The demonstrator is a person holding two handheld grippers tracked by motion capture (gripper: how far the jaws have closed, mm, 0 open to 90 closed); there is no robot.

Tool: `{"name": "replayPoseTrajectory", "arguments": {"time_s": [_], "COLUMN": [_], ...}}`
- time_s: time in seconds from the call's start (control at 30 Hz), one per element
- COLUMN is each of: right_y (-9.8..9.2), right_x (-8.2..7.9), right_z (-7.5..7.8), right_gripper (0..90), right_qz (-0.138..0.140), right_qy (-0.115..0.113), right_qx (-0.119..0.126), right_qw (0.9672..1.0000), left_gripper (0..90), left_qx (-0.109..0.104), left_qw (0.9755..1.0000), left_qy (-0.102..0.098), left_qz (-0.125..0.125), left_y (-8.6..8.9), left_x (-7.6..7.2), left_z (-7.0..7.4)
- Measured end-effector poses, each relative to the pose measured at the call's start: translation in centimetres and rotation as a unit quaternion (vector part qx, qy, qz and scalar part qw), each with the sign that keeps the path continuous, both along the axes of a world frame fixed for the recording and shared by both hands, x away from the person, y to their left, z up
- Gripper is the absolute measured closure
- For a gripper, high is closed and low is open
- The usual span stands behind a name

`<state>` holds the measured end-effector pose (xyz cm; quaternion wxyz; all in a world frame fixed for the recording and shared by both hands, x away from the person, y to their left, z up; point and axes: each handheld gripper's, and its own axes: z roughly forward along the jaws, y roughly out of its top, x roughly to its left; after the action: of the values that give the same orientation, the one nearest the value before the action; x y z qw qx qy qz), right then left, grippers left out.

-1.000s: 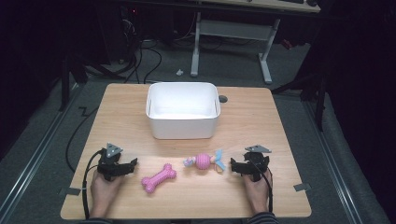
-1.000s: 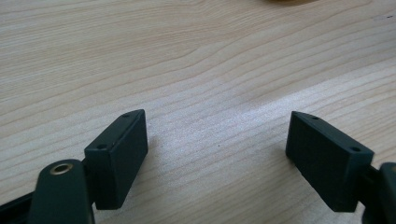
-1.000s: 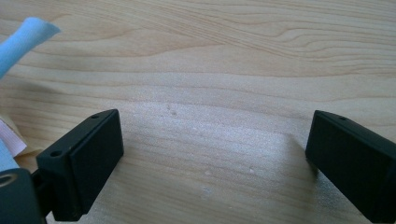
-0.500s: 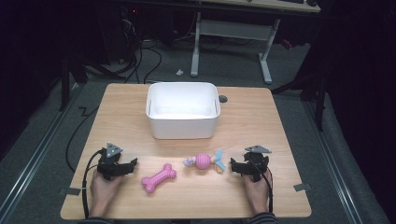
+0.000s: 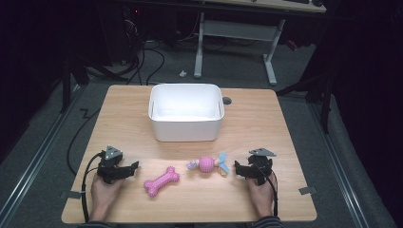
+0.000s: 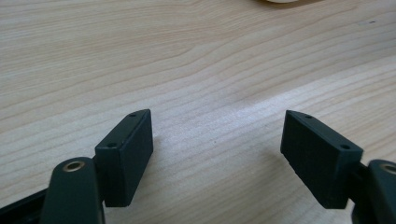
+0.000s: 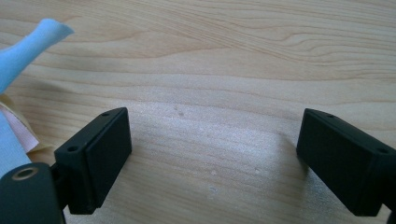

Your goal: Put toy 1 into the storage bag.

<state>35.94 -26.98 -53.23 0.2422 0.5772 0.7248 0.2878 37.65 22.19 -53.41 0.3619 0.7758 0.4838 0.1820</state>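
- High view: the left gripper (image 5: 134, 166) and right gripper (image 5: 237, 168) rest on the wooden surface (image 5: 266, 118), each with its 2 fingers spread wide and holding nothing.
- Pink bone toy (image 5: 162, 181) lies just ahead of the left fingers (image 6: 125, 156), toward the middle, its long axis slanted across their line of reach.
- Pink ball toy (image 5: 206, 164), with blue tails, sits just ahead of the right fingers (image 7: 93, 156); its long axis points nearly straight at them.
- Right gripper view shows a blue tail (image 7: 28, 49) beside 1 finger, apart from it.
- White bin (image 5: 186, 112) stands well beyond both.
- Judgement: each gripper is nearest its own toy; the right looks slightly closer.
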Motion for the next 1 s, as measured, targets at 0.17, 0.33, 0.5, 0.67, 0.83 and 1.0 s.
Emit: {"name": "replayPoseTrajectory", "arguments": {"time_s": [0.17,0.33,0.5,0.67,0.83,1.0], "right_y": [0.0,0.0,0.0,0.0,0.0,0.0], "right_x": [0.0,-0.1,-0.1,-0.1,-0.1,-0.1], "right_z": [0.0,0.0,0.0,0.0,0.0,0.0], "right_gripper": [11.4,12.4,13.1,13.4,13.5,13.5], "right_qz": [0.002,0.004,0.006,0.006,0.006,0.006], "right_qy": [-0.002,-0.002,-0.004,-0.004,-0.004,-0.004], "right_qx": [0.000,0.001,0.001,0.001,0.001,0.001], "right_qw": [1.0000,1.0000,1.0000,1.0000,1.0000,1.0000], "left_gripper": [26.9,29.4,30.6,31.7,32.1,32.0], "left_qx": [-0.015,-0.020,-0.019,-0.020,-0.028,-0.028], "left_qw": [0.9999,0.9997,0.9997,0.9995,0.9990,0.9985], "left_qy": [0.002,0.008,0.007,0.003,0.003,-0.002], "left_qz": [-0.002,-0.007,-0.013,-0.023,-0.034,-0.047], "left_y": [0.3,0.2,0.1,0.0,0.1,0.0], "left_x": [-0.4,-0.6,-0.9,-1.3,-1.7,-2.2], "left_z": [0.2,0.4,0.8,1.6,2.5,3.7]}}
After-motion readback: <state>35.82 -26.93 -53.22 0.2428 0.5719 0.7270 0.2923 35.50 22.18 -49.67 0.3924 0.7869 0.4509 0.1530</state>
